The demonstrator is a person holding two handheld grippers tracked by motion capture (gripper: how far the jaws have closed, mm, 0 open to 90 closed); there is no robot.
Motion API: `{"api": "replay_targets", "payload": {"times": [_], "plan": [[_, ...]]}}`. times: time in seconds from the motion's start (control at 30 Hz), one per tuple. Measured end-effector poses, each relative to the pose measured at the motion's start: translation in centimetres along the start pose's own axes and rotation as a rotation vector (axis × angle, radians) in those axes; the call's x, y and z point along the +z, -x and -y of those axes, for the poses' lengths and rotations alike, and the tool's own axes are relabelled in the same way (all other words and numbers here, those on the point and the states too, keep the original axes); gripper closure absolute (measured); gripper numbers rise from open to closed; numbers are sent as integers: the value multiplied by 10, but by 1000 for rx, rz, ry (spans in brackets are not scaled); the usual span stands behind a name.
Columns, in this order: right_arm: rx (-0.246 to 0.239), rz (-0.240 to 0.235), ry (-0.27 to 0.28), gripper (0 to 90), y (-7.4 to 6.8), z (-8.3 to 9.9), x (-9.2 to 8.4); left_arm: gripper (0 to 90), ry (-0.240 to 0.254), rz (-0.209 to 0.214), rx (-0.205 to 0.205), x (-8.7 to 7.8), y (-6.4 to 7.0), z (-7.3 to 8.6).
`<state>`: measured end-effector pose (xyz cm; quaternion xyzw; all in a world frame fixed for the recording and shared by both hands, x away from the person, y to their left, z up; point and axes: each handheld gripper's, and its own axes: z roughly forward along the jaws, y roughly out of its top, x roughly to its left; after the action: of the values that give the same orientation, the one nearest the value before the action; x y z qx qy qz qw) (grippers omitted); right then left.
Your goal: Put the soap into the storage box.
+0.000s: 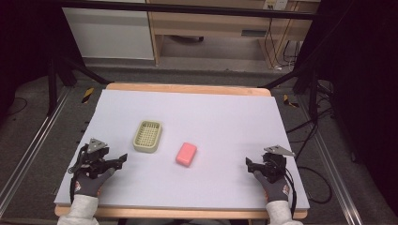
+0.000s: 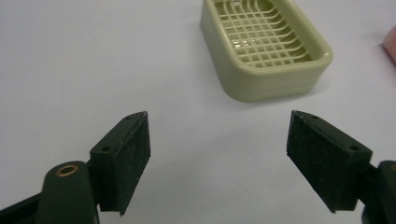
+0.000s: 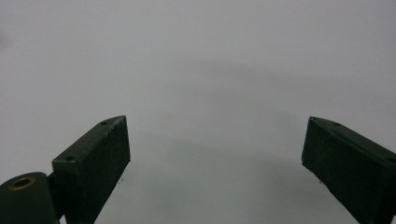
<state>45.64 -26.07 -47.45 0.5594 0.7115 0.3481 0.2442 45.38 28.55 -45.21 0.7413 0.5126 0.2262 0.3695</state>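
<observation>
- While both grippers are resting wide-jawed and empty at the near edge, nothing looks started: left gripper [image 1: 123,158], right gripper [image 1: 248,162].
- Pink soap [image 1: 186,153] is lying on the table [image 1: 225,117] just beside the empty soap dish [image 1: 147,136], probably awaiting placement.

Count on the bench [image 1: 225,117]: 1 pale green soap dish [image 1: 148,136], left of frame centre. 1 pink soap bar [image 1: 186,153], just right of the dish. 2 tongs: left tongs [image 1: 123,159] lower left, right tongs [image 1: 248,163] lower right. 2 gloved hands, one per tongs.
</observation>
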Motion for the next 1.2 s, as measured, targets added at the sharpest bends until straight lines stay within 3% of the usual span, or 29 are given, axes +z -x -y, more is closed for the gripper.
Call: {"api": "replay_targets", "payload": {"times": [0.43, 0.53, 0.73, 1.2], "plan": [[-16, -10, 4, 101, -3, 0, -1, 225, 2, 71, 35, -5, 30, -11], [-24, -6, 4, 101, -5, 1, -1, 224, -1, 88, 59, -3, 40, -18], [-14, -14, 20, 87, -4, 1, -2, 218, 3, 88, 89, -2, 49, -26], [-29, -10, 32, 89, -5, 1, -5, 217, 47, 124, 93, -3, 60, -58]]}}
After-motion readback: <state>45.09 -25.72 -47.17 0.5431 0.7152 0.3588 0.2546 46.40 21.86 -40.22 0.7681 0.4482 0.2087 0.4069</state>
